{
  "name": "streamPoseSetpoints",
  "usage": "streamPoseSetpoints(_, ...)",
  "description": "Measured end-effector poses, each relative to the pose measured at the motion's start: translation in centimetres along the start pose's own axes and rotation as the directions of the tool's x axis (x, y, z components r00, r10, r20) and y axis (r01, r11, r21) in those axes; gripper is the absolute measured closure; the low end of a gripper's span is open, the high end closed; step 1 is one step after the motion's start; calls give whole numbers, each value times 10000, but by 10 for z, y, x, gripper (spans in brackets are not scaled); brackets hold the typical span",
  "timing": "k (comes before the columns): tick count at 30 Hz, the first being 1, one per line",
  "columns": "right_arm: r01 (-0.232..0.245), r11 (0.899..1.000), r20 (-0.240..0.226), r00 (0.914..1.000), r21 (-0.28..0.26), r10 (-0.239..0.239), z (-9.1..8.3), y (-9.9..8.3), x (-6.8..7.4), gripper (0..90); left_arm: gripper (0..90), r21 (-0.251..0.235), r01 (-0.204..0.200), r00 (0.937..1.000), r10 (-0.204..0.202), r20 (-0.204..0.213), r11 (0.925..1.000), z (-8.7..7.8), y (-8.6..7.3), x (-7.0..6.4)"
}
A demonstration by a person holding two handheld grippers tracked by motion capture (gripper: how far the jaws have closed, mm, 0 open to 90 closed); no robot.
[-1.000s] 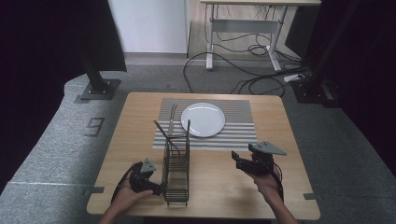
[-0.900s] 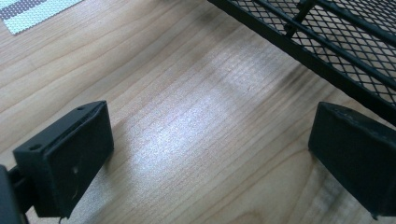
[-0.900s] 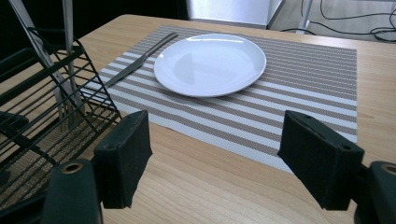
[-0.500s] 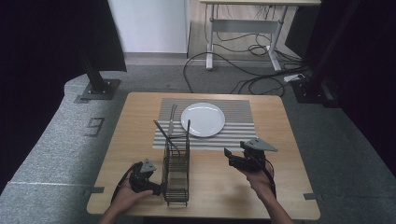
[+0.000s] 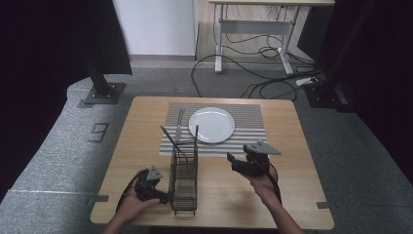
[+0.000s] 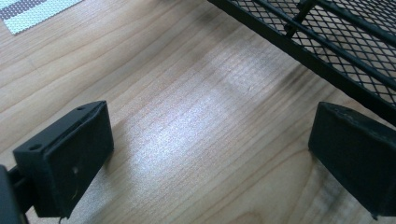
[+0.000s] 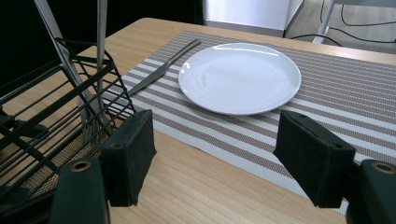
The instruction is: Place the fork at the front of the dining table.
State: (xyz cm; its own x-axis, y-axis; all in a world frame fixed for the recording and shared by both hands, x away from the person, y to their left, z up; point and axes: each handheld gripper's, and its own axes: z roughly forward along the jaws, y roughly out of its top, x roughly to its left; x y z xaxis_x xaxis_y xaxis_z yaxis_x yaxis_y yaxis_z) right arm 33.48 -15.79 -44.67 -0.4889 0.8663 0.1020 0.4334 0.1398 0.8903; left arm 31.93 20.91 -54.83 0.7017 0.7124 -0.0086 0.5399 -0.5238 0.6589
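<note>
A white plate (image 5: 211,125) lies on a striped placemat (image 5: 248,139), with a silver fork (image 5: 178,126) just left of it on the mat. A black wire basket (image 5: 184,178) stands on the near half of the table, and two long metal utensils (image 5: 167,134) lean upright at its far end. My left gripper (image 5: 164,197) rests low at the basket's near left corner, open, with bare wood between its jaws (image 6: 215,140). My right gripper (image 5: 232,163) hovers right of the basket, open and empty (image 7: 219,149), facing the plate (image 7: 239,77), fork (image 7: 163,67) and basket (image 7: 46,121).
The wooden table (image 5: 292,195) has bare wood right of the basket and along its near edge. Past the table are grey floor, black stands (image 5: 100,87), cables (image 5: 253,63) and a desk frame (image 5: 253,24).
My right gripper has moved left, closer to the basket and the mat's near edge. The left gripper and the objects have stayed put.
</note>
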Motion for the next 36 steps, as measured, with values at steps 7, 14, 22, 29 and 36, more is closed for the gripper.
streamPoseSetpoints(7,71,10000,-40,10000,11,-71,4,8,4,290,0,-1,6,10000,-6,-9,10000,0,0,0)
streamPoseSetpoints(14,240,9996,-143,9996,-147,-242,8,23,12,297,0,0,7,10000,-7,-6,10000,0,0,0)
streamPoseSetpoints(22,252,9996,-385,9989,-162,-258,18,34,21,303,0,2,6,10000,-6,-19,10000,0,0,0)
streamPoseSetpoints(29,288,9995,-646,9975,-146,-297,27,37,31,320,0,6,9,10000,-9,-17,10000,0,0,0)
streamPoseSetpoints(36,391,9988,-948,9946,-299,-418,32,42,40,351,0,4,12,10000,-12,-24,10000,0,0,0)
